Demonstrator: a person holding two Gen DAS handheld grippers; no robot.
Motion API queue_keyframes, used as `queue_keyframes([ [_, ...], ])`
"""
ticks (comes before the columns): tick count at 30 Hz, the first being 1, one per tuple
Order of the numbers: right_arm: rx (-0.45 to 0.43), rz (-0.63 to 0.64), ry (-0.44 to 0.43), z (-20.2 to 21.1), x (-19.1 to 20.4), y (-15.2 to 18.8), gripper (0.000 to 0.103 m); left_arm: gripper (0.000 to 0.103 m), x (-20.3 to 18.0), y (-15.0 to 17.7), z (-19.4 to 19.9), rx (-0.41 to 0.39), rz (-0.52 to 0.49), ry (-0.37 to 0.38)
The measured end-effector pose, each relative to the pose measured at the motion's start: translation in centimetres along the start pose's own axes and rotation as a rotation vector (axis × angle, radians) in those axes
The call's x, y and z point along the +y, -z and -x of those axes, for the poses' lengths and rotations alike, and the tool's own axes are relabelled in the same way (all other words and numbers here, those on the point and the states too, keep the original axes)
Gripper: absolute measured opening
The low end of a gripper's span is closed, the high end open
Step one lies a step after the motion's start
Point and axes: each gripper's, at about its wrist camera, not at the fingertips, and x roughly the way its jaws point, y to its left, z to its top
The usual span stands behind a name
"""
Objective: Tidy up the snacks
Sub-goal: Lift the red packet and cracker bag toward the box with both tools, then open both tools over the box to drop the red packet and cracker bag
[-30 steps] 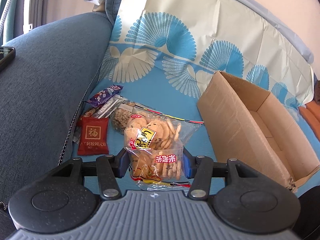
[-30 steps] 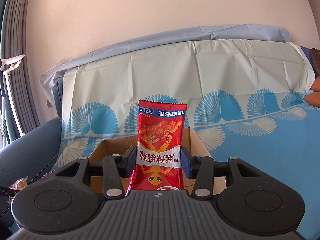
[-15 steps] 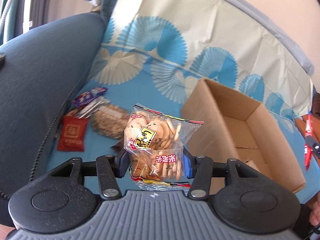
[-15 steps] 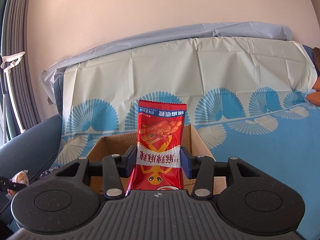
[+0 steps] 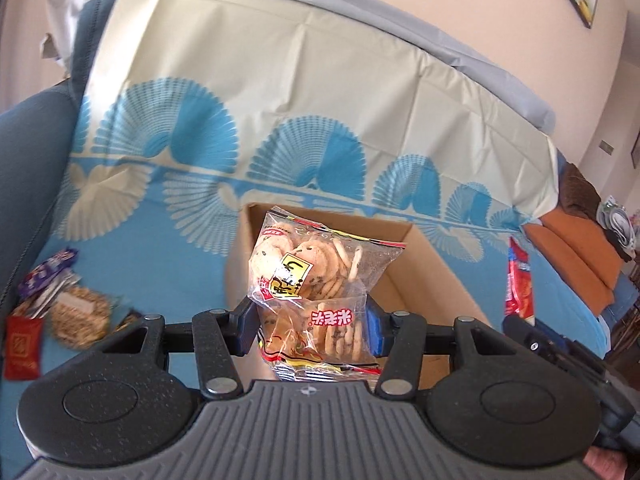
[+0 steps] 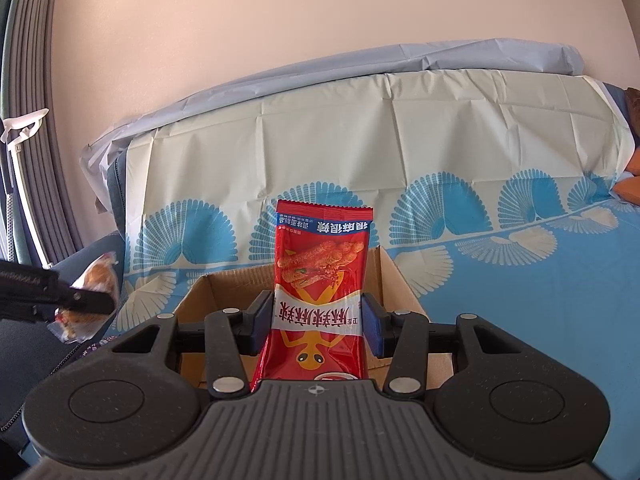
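My left gripper [image 5: 310,326] is shut on a clear bag of cookies [image 5: 316,280], held upright above the near edge of an open cardboard box [image 5: 416,280]. My right gripper [image 6: 318,322] is shut on a red snack packet [image 6: 322,280], upright in front of the same cardboard box [image 6: 224,284]. In the left wrist view the red snack packet [image 5: 519,280] and the right gripper show at the right of the box. The right wrist view catches the bag of cookies [image 6: 94,292] at the far left, in the left gripper.
Several loose snacks lie left of the box on the blue patterned cover [image 5: 160,248]: a purple wrapper [image 5: 48,270], an oat bar [image 5: 80,312], a red sachet [image 5: 22,348]. A grey sofa arm [image 5: 28,152] rises at left, an orange cushion [image 5: 572,256] at right.
My left gripper has swung right and up with the bag of cookies, from over the snack pile to the box. The right gripper and its red packet have stayed put.
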Motion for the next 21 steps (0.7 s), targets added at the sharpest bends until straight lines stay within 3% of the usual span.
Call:
queue_keyframes([
  [8, 0.002, -0.006, 0.0, -0.1, -0.2, 0.0, 0.048, 0.057, -3.0, 0.1, -3.0, 0.029, -0.023, 0.029],
  [21, 0.023, 0.024, 0.015, -0.7, 0.4, 0.1, 0.048, 0.057, -3.9, 0.5, -5.4, 0.06, -0.02, 0.061],
])
